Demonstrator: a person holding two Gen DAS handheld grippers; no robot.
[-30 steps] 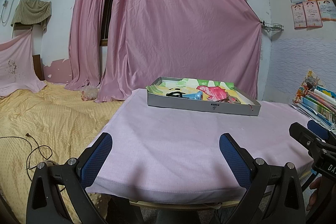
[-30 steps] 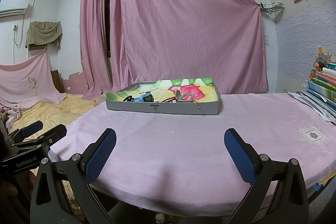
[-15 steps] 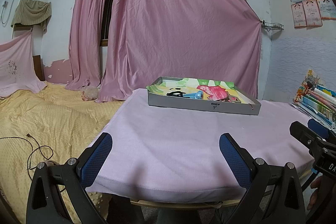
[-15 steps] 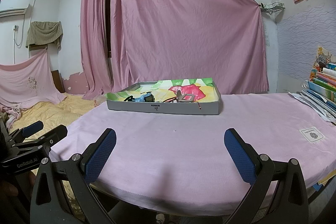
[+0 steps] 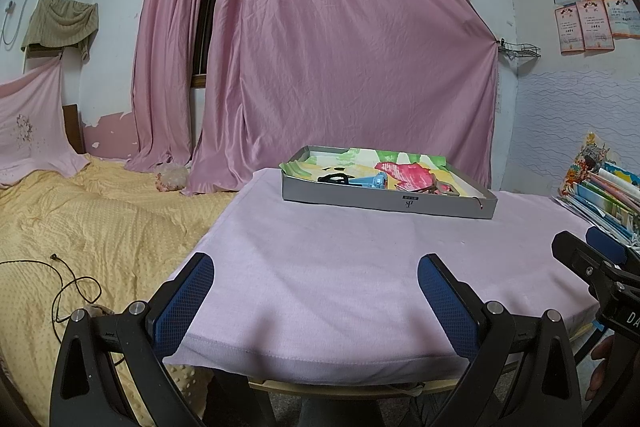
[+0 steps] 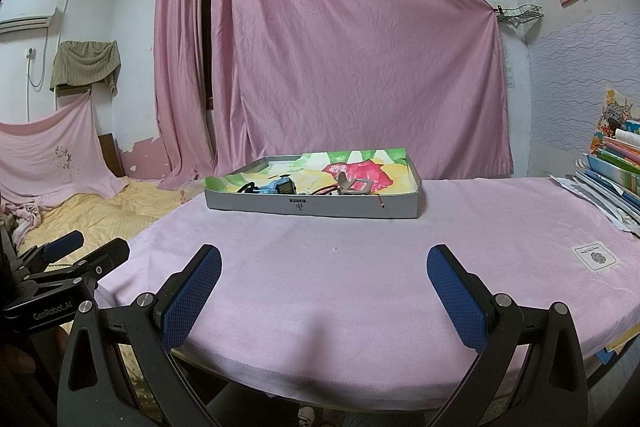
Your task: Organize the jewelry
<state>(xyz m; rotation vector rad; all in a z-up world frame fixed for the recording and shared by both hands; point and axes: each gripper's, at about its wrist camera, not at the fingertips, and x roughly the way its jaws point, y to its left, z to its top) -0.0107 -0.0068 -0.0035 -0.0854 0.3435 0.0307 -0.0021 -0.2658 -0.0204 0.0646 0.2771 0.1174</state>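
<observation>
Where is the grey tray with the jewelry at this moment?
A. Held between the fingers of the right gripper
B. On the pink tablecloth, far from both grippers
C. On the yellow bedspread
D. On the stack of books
B: the grey tray rests on the pink tablecloth toward the far side, while the left gripper and the right gripper are open and empty at the near edge.

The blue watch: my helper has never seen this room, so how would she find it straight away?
On the table under the pink cloth sits one shallow grey box lined with colourful painted paper. The blue watch lies inside, toward its left end. It is the only blue thing there, between a black item and a grey square-framed piece.
</observation>
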